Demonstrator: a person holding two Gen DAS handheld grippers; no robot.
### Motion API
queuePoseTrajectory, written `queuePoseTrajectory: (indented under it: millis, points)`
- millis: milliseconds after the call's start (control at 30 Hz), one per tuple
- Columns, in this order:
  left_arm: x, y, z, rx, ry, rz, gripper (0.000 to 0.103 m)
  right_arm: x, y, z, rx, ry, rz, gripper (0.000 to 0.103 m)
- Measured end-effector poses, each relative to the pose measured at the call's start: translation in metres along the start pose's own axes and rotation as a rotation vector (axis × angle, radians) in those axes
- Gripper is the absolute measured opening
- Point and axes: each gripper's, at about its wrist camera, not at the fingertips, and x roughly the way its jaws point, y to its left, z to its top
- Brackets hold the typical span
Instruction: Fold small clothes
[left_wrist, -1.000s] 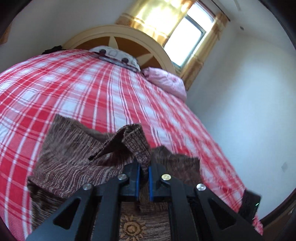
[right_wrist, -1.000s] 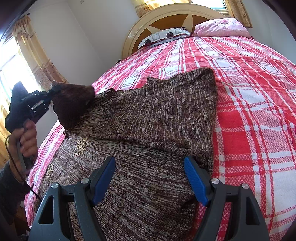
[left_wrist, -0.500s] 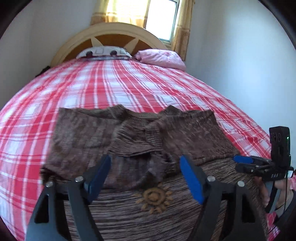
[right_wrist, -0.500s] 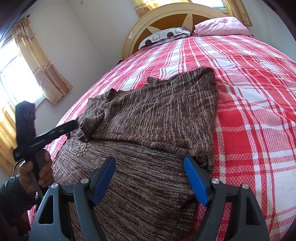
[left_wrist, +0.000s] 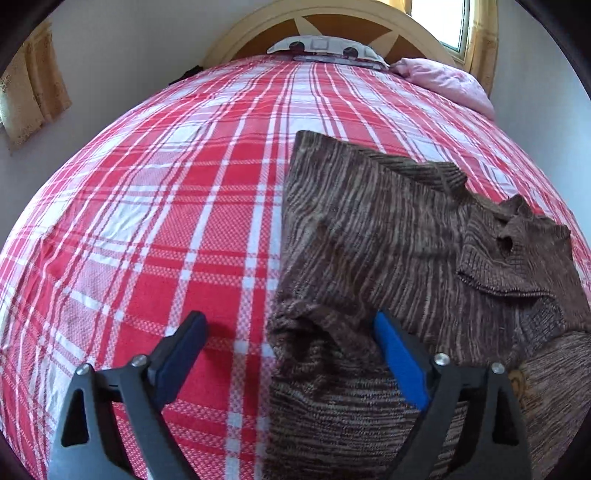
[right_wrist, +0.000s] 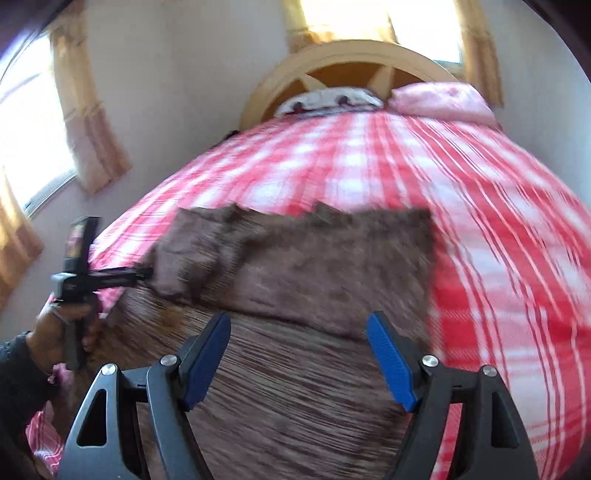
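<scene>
A brown striped knit sweater lies on the red plaid bed, both sleeves folded in across its chest. My left gripper is open and empty, its jaws straddling the sweater's left edge near the shoulder fold. In the right wrist view the sweater looks blurred from motion. My right gripper is open and empty, just above the sweater's lower body. The left gripper also shows there at the sweater's left edge.
The red and white plaid bedspread covers the bed. A patterned pillow and a pink pillow lie by the wooden headboard. Curtained windows stand on the left wall.
My left gripper opened and let go of the sleeve, which now lies folded on the chest, then moved to the sweater's left edge. My right gripper swung toward the sweater's middle.
</scene>
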Motion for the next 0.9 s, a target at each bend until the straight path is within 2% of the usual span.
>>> queuePoseTrajectory:
  millis: [167,267,367,400,433,467,500,600,633,800,900]
  points:
    - [-0.004,0.0,-0.008,-0.004,-0.018,0.011,0.097,0.043,0.084,0.027,-0.27,0.083,-0.056,0.077]
    - [-0.002,0.004,-0.009,-0.022,-0.014,0.001,0.1,0.083,0.119,0.033,-0.371,0.153,-0.102,0.077]
    - [0.0,0.004,-0.007,-0.027,-0.007,-0.004,0.102,0.12,0.142,0.038,-0.429,0.194,-0.135,0.069]
    - [0.0,0.004,-0.008,-0.028,-0.007,-0.007,0.102,0.134,0.148,0.037,-0.463,0.215,-0.171,0.066]
    - [0.0,0.005,-0.007,-0.029,-0.009,-0.008,0.102,0.15,0.151,0.036,-0.493,0.251,-0.207,0.058]
    - [0.0,0.005,-0.007,-0.031,-0.009,-0.011,0.102,0.163,0.151,0.035,-0.501,0.29,-0.211,0.056]
    - [0.0,0.006,-0.008,-0.033,-0.01,-0.015,0.102,0.174,0.15,0.033,-0.505,0.321,-0.223,0.054]
    - [0.0,0.006,-0.008,-0.036,-0.01,-0.02,0.103,0.181,0.145,0.043,-0.49,0.292,-0.263,0.026]
    - [0.0,0.006,-0.008,-0.035,-0.01,-0.019,0.103,0.179,0.141,0.048,-0.467,0.276,-0.268,0.022]
    - [0.001,0.007,-0.008,-0.035,-0.01,-0.019,0.103,0.16,0.109,0.07,-0.313,0.191,-0.316,0.021]
    - [0.001,0.006,-0.007,-0.032,-0.01,-0.014,0.103,0.158,0.075,0.072,-0.19,0.207,-0.344,0.022]
